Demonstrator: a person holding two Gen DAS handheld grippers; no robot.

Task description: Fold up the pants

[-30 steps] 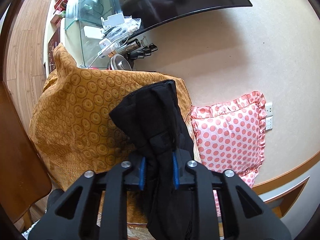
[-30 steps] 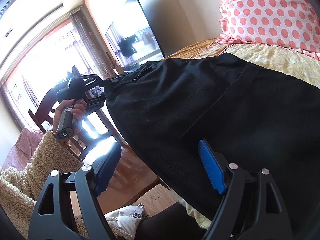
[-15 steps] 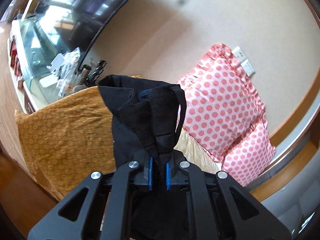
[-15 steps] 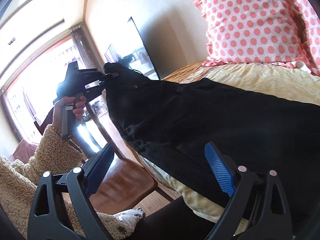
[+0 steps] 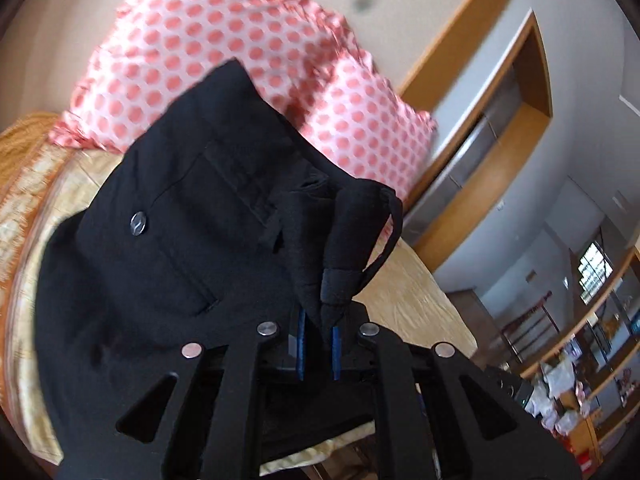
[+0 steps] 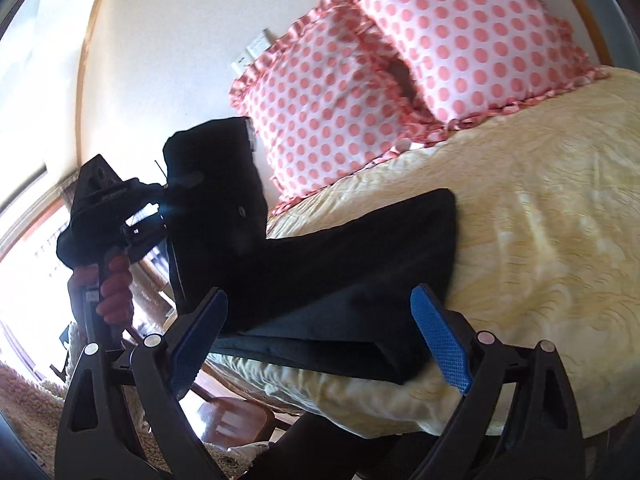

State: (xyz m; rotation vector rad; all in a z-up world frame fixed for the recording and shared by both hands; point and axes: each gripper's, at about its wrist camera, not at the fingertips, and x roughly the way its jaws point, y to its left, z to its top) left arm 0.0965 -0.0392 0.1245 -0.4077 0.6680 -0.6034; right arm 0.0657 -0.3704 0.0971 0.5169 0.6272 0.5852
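Observation:
Black pants (image 6: 340, 272) lie on the yellow bedspread (image 6: 540, 240), partly folded, one end lifted. My left gripper (image 5: 318, 344) is shut on the waistband end of the pants (image 5: 192, 240), with a belt loop and a button showing; it also shows in the right wrist view (image 6: 160, 196), holding that end up above the bed. My right gripper (image 6: 320, 332) is open and empty, its blue pads (image 6: 440, 336) just in front of the folded lower part near the bed's edge.
Two pink polka-dot pillows (image 6: 400, 68) lean on the wall at the bed's head. A wooden chair (image 6: 236, 420) stands below the bed's edge. Shelves and a doorway (image 5: 580, 320) lie to the right in the left wrist view.
My left gripper has carried the waistband end up and over toward the pillows, swinging its view right. My right gripper has drawn back from the pants and stays open.

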